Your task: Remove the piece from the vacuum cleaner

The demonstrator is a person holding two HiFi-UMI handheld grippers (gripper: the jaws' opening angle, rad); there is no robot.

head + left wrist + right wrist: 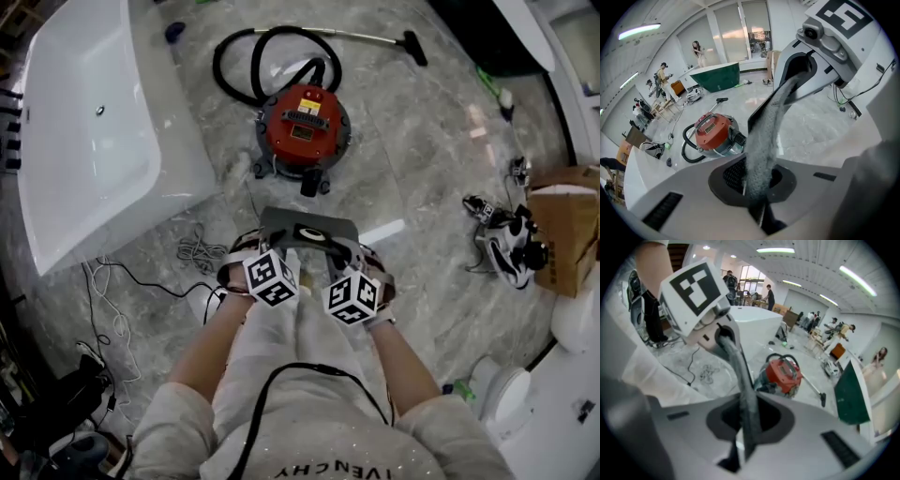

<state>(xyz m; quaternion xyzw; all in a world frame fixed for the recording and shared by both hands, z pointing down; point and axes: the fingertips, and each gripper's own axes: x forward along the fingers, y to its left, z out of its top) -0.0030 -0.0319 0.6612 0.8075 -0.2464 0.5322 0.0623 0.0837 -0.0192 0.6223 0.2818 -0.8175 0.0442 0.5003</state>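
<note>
Person (pixel 309 422) is standing over the marble floor (pixel 412 169), with a white bathtub (pixel 84 141) lying along its left edge. Beyond, the red vacuum cleaner (pixel 302 127) is sitting upright near the floor's far edge. Apart from it, the grey piece (pixel 309 230) is hanging in mid-air, long axis running left to right. Left gripper (pixel 757 206) and right gripper (pixel 743 446) are each pinching one end, jaws clamped tight.
</note>
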